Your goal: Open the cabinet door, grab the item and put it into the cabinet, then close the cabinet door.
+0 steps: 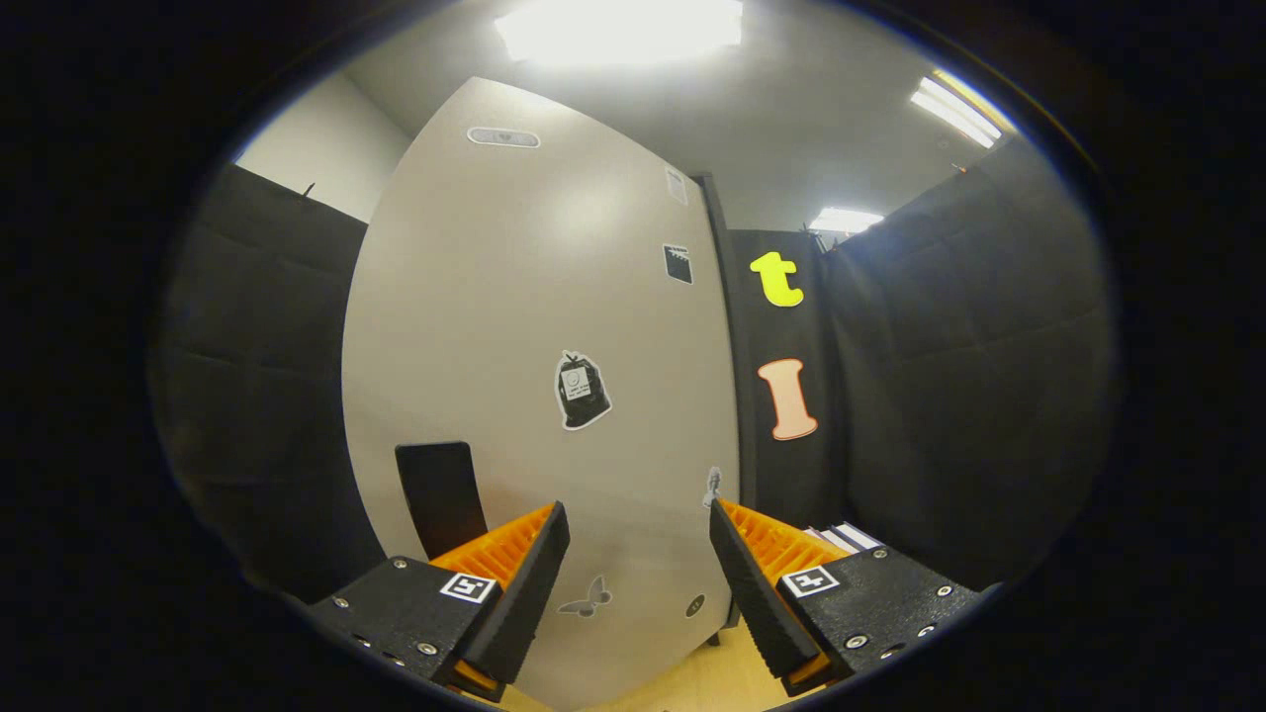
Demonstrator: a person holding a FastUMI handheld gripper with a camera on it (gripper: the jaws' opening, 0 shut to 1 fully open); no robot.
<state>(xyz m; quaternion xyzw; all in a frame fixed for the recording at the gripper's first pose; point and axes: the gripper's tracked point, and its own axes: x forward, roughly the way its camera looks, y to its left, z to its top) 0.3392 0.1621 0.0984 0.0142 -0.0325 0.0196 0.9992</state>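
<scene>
- Black panel (pixel 440 494) low on the cabinet door (pixel 514 326), just beyond the left finger; probably the handle recess, cannot tell for sure.
- Cabinet door looks shut: its flat pale face stands just ahead of the fingers, stickers on it, no interior in sight.
- Hand-held gripper (pixel 639 554): fingers wide apart, nothing between them, apart from the door.
- Pose: tilted upward, facing the door squarely, fingers level with its lower part.
- Stack of flat items (pixel 841 537) just beyond the right finger, maybe the item; unclear.
- Progress (judgement): very start. Opening, grabbing, placing and closing all remain.
</scene>
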